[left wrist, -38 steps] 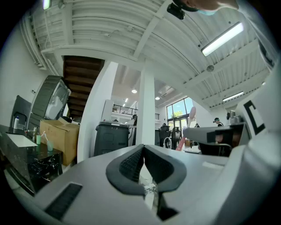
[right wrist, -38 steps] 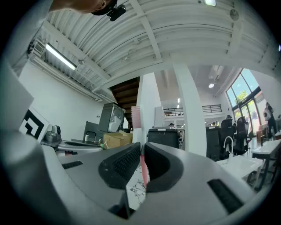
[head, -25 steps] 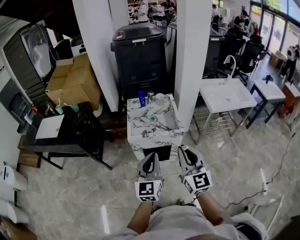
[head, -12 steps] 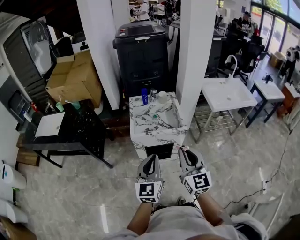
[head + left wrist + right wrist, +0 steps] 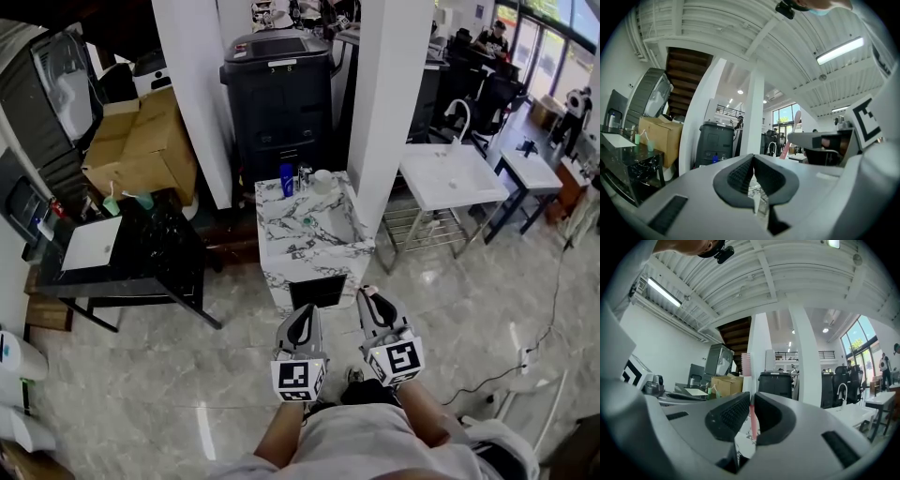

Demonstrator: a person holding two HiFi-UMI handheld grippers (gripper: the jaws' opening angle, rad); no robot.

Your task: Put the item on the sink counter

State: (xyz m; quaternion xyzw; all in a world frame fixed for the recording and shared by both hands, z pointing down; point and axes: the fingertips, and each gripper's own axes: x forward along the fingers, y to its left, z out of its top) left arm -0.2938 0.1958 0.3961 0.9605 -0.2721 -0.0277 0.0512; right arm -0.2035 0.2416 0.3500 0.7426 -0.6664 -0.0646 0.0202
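Note:
A marble sink counter [image 5: 281, 246] stands ahead on the floor, with a blue bottle [image 5: 286, 178], a small can and a white cup [image 5: 322, 178] along its back edge. My right gripper [image 5: 368, 300] [image 5: 751, 401] is held low before the counter's front, shut on a thin pink item [image 5: 751, 425] that sticks up between its jaws. The pink item [image 5: 793, 127] also shows in the left gripper view. Beside it, my left gripper [image 5: 302, 317] [image 5: 753, 161] is shut with nothing in it. Both are short of the counter.
A black bin [image 5: 281, 84] stands behind the counter between two white pillars [image 5: 384, 112]. At the left are a black table [image 5: 150, 258] with a white basin and cardboard boxes [image 5: 141, 141]. A white sink on a metal frame [image 5: 455, 178] is at the right. A cable [image 5: 525, 352] crosses the floor.
The scene has shifted slightly in the head view as the person moves. Both grippers keep the same pose and the same grip.

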